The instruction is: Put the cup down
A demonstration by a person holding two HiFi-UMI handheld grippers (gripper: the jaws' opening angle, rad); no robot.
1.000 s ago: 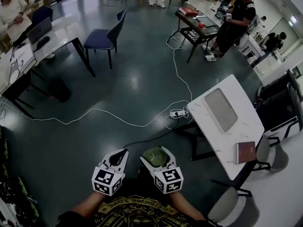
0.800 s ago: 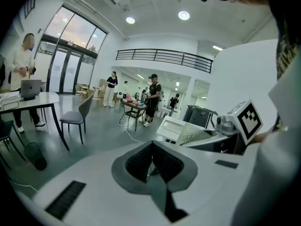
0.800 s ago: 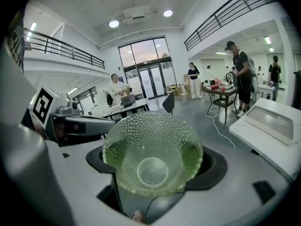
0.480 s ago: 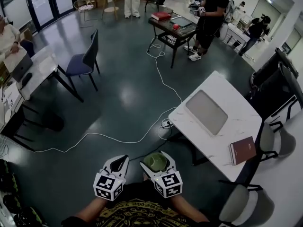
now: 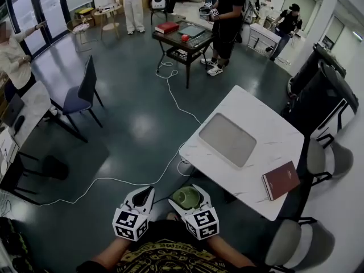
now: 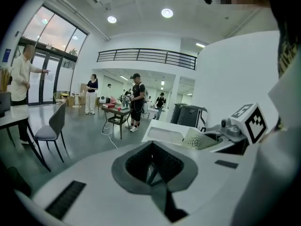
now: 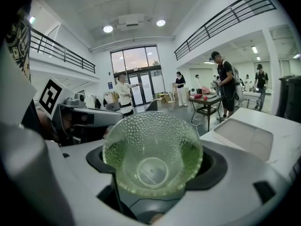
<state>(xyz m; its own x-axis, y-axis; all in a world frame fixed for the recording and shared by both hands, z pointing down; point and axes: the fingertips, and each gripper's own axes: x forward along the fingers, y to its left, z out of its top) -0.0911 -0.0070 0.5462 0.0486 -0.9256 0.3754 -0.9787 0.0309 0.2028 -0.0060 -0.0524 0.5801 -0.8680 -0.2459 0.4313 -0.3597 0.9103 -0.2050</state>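
Cup [image 7: 153, 155] in right tool [image 7: 154, 187], mouth facing camera

I carry the cup over dark floor, near the table's corner.
My right gripper [image 5: 185, 193] clasps a pale green round cup [image 5: 186, 197], mouth up, just beside my left gripper [image 5: 142, 192], whose jaws are drawn together. Ahead and to the right stands a white marble-patterned table [image 5: 277, 134] bearing a flat grey rectangular tray [image 5: 227, 140] and a dark red book [image 5: 280, 180].
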